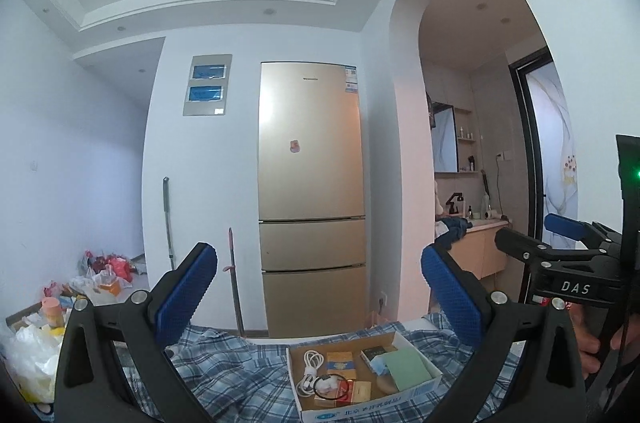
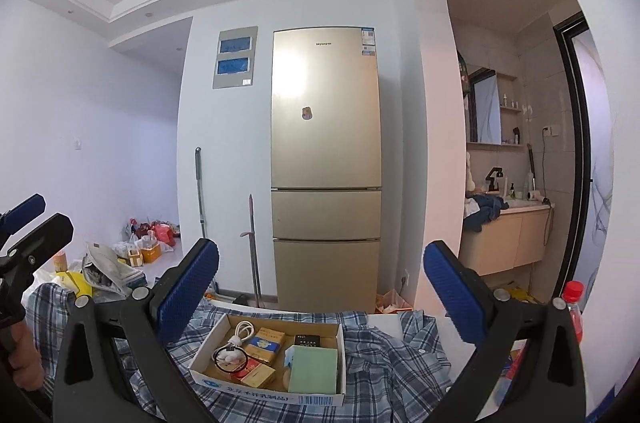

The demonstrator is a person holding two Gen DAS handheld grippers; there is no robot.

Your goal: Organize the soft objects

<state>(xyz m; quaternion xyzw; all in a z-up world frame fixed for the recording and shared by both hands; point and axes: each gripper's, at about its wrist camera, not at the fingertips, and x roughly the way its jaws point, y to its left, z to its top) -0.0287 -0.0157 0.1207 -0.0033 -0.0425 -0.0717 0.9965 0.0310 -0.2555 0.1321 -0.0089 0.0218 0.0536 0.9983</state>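
A blue plaid shirt (image 1: 224,367) lies crumpled over the surface below both grippers; it also shows in the right wrist view (image 2: 384,359). On it stands an open cardboard box (image 1: 416,383), also seen in the right wrist view (image 2: 320,399), holding a white cable (image 2: 240,333), small packets and a green pad (image 2: 314,369). My left gripper (image 1: 320,287) is open and empty, raised above the shirt. My right gripper (image 2: 320,283) is open and empty too, beside it; it shows in the left wrist view (image 1: 560,235).
A gold fridge (image 2: 326,151) stands straight ahead against the wall, with two mop handles (image 2: 254,247) left of it. Bags and clutter (image 1: 100,275) lie on the floor at left. A red-capped bottle (image 2: 573,299) stands at right. A washroom counter (image 2: 508,239) is behind the arch.
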